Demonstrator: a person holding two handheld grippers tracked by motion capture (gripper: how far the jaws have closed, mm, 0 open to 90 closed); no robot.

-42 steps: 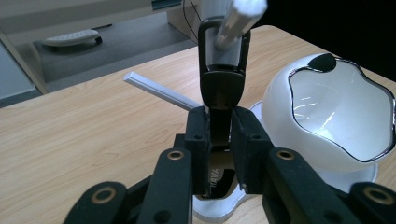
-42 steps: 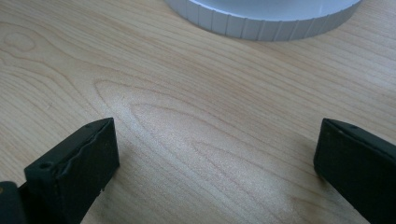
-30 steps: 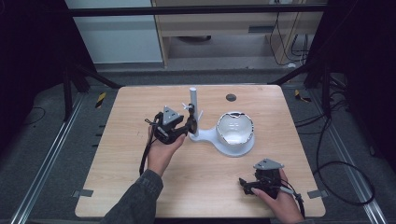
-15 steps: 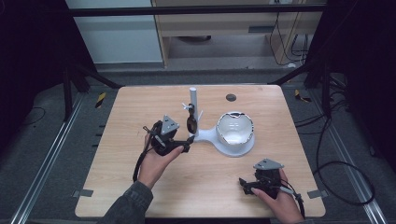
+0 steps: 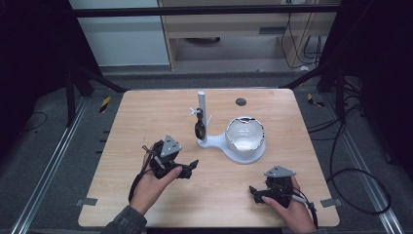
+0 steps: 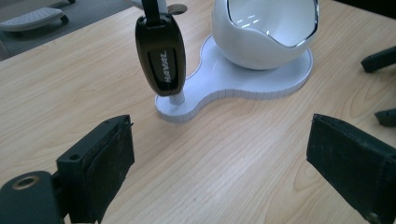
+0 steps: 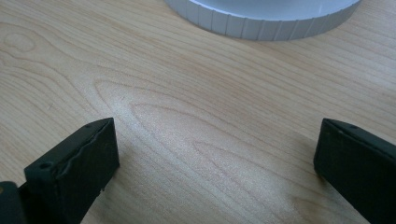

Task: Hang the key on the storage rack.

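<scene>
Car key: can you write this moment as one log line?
car key: hangs on white stand | left gripper: open, empty | right gripper: open, empty

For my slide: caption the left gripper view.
Open left gripper faces a black car key hanging on the white stand beside its bowl.

- Key fob (image 6: pixel 160 56): top cut by the left gripper view's upper edge, so its hanging point is unseen there; in the high view too small to read.
- Bowl (image 6: pixel 265 29): rim cut at the top of the left gripper view.
- Stand base (image 7: pixel 261 16): 1 curved edge strip, the rest cut off in the right gripper view.
- Dark disc (image 5: pixel 240 102) on table (image 5: pixel 146 117): too small to identify.
</scene>
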